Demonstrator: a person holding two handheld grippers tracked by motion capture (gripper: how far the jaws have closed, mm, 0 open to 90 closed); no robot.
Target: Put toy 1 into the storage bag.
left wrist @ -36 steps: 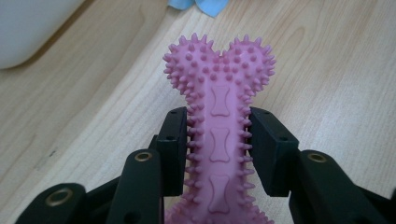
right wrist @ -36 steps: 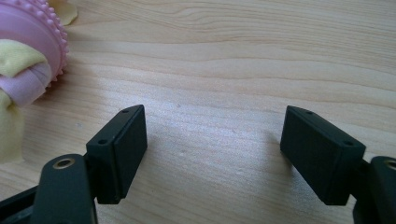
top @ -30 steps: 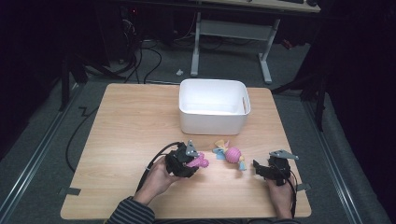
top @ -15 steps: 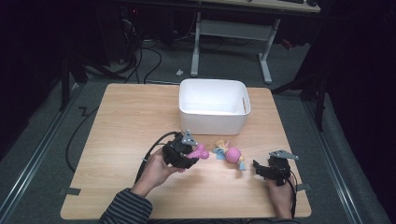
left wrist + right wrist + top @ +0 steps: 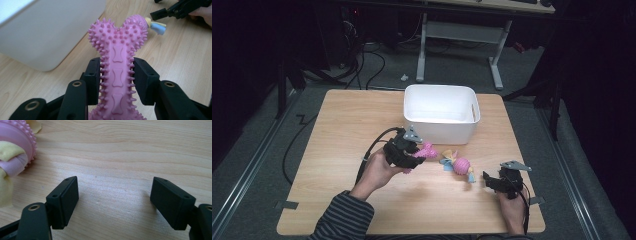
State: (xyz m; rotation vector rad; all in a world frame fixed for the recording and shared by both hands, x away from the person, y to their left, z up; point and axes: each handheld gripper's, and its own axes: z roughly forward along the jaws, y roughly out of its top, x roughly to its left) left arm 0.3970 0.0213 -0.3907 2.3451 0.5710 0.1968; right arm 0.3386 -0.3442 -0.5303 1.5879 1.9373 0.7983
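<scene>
A pink spiky bone-shaped toy (image 5: 117,62) is clamped by its shaft between the pads of my left gripper (image 5: 117,78), lifted off the table near the white bin's front wall. In the high view the left gripper (image 5: 417,155) holds the pink bone toy (image 5: 428,150) left of centre. A pink ball toy with yellow and blue cloth ties (image 5: 459,165) lies on the wood between the hands. My right gripper (image 5: 489,181) rests low at the front right, open, with bare wood between its pads (image 5: 66,200). The ball toy (image 5: 15,152) sits beyond its left jaw.
A white rectangular bin (image 5: 442,112) stands at the back centre of the wooden table (image 5: 337,125). Cables trail from both grippers toward the person. Dark floor and a desk frame lie beyond the far edge.
My left gripper has risen with the pink bone toy and drifted slightly toward the bin. The right gripper and the ball toy stayed put.
</scene>
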